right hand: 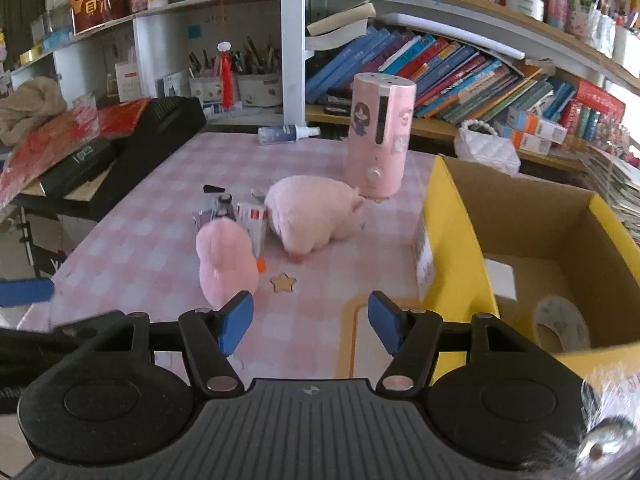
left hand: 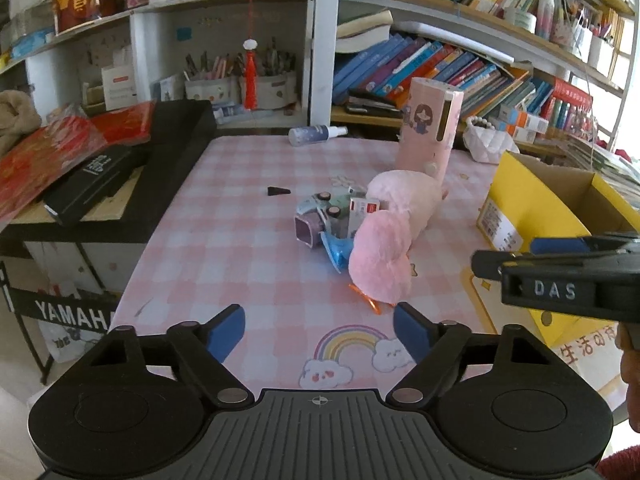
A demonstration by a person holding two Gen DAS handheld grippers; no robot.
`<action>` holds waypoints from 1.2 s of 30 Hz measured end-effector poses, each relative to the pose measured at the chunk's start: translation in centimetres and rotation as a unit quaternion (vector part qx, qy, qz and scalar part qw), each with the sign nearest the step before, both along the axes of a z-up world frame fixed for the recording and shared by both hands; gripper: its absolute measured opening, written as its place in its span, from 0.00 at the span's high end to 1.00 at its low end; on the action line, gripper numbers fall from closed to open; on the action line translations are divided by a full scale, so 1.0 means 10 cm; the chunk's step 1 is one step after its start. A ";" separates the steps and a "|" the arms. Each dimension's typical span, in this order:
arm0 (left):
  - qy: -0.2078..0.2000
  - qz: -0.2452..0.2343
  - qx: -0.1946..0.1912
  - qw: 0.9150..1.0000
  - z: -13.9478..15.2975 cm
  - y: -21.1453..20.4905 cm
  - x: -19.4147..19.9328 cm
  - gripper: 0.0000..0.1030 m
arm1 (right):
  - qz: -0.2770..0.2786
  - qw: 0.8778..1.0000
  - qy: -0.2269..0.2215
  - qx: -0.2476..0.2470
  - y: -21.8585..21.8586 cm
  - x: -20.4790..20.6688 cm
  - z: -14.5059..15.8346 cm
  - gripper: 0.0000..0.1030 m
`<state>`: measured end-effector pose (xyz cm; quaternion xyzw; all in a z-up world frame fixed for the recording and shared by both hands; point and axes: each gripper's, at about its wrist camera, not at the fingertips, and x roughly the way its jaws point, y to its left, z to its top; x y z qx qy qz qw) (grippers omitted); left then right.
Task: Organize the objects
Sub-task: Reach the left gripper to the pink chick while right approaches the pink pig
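1 tape roll (right hand: 562, 322) in yellow box (right hand: 448, 216).

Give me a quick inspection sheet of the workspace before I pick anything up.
Surface: pink checked tablecloth, rainbow print at near edge.
Job's things: two pink plush toys lying beside a small carton pile; yellow box open at right, tape roll inside.
Clutter: upright pink cylinder, spray bottle lying down, small black piece.
Grippers: left gripper open, empty; right gripper open, empty.
Cables: nothing seen.
Surroundings: crowded bookshelves, black keyboard at left.
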<state>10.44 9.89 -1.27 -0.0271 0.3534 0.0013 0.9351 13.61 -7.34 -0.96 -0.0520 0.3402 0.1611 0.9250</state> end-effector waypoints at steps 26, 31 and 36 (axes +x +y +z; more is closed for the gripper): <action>0.038 -0.065 0.035 0.997 -0.41 -0.55 1.11 0.34 | -0.063 0.992 0.082 0.076 0.02 1.47 -0.17 0.31; 0.043 -0.057 0.031 0.997 -0.44 -0.55 1.16 0.42 | -0.093 0.993 0.064 0.046 -0.11 1.59 -0.23 0.44; 0.034 -0.064 0.025 0.997 -0.42 -0.54 1.15 0.54 | -0.104 0.992 0.054 0.040 -0.19 1.62 -0.24 0.27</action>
